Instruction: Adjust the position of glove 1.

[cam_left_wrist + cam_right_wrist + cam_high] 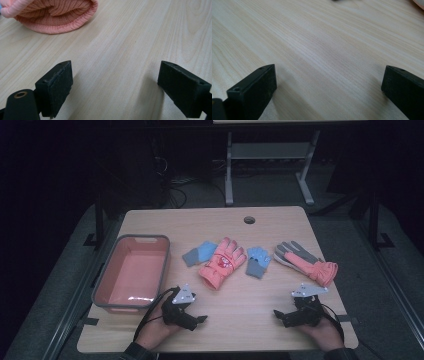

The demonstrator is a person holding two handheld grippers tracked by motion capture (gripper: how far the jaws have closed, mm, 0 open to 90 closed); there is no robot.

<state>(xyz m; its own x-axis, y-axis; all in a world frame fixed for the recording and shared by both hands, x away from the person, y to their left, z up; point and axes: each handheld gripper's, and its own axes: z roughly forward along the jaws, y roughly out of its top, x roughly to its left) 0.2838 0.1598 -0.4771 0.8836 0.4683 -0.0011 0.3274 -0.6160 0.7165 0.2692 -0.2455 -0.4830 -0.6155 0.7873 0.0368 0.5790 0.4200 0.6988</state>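
Several gloves lie across the middle of the wooden table [240,310]: a small blue and grey glove [198,253], a pink ski glove [222,261], a second small blue and grey glove [258,260], and a pink and grey glove [306,262] at the right. My left gripper [201,319] rests near the front edge, open, pointing right, with nothing between its jaws. In the left gripper view the pink glove's ribbed cuff [53,15] lies ahead of the left gripper [115,87]. My right gripper [276,313] also rests near the front edge, open and empty, pointing left; in its own view the right gripper [329,92] faces bare wood.
A pink bin with a grey rim [131,270] stands at the table's left side. A round cable hole [249,220] sits near the far edge. Behind the table stands the metal frame of another table [270,165].
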